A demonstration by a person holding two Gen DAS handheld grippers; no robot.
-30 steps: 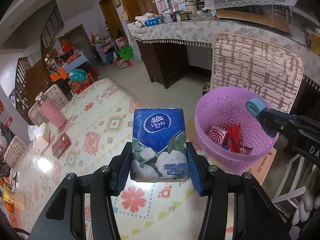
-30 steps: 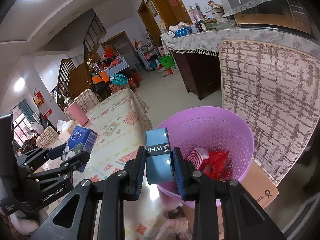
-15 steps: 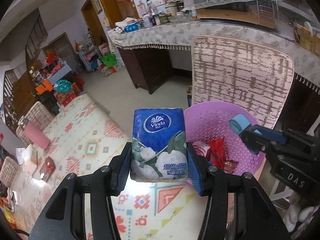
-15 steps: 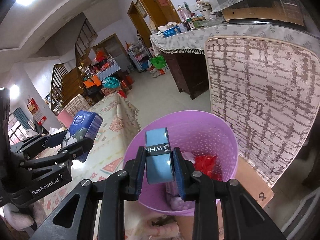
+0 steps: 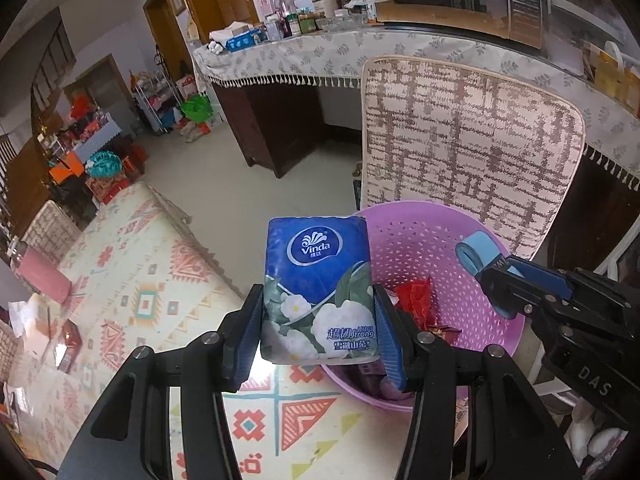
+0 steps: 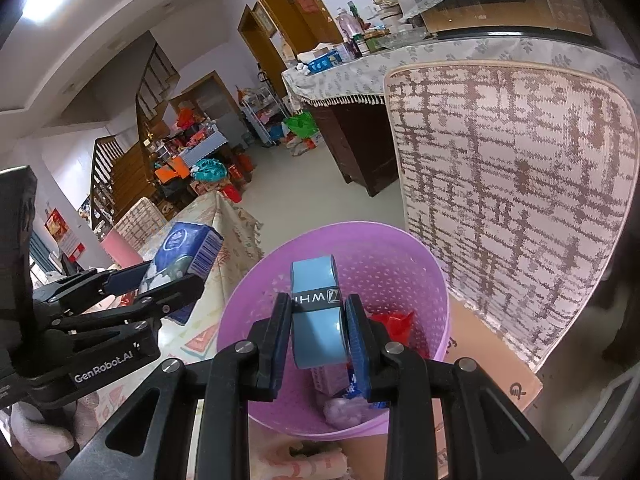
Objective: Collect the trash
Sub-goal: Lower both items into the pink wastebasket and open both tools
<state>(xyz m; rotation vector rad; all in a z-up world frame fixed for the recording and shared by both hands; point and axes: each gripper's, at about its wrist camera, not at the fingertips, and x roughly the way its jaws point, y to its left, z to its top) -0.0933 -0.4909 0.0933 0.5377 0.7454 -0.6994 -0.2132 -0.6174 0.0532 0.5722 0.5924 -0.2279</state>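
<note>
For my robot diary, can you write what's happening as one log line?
left gripper: holds tissue pack | right gripper: holds blue roll over purple bin | nothing dropped yet

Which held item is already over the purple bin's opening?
The light blue tape roll in the right gripper hangs above the purple bin; the blue tissue pack in the left gripper sits beside its rim.

"Vinda" logo and "Ultra Strong" on the blue tissue pack point(image 5: 318, 292). "WHI" reads upside down on the black band of the light-blue tape roll point(image 6: 317, 316). "GenRobot.AI" on the left gripper point(image 6: 166, 280); "DAS" on the right gripper point(image 5: 496, 280).
</note>
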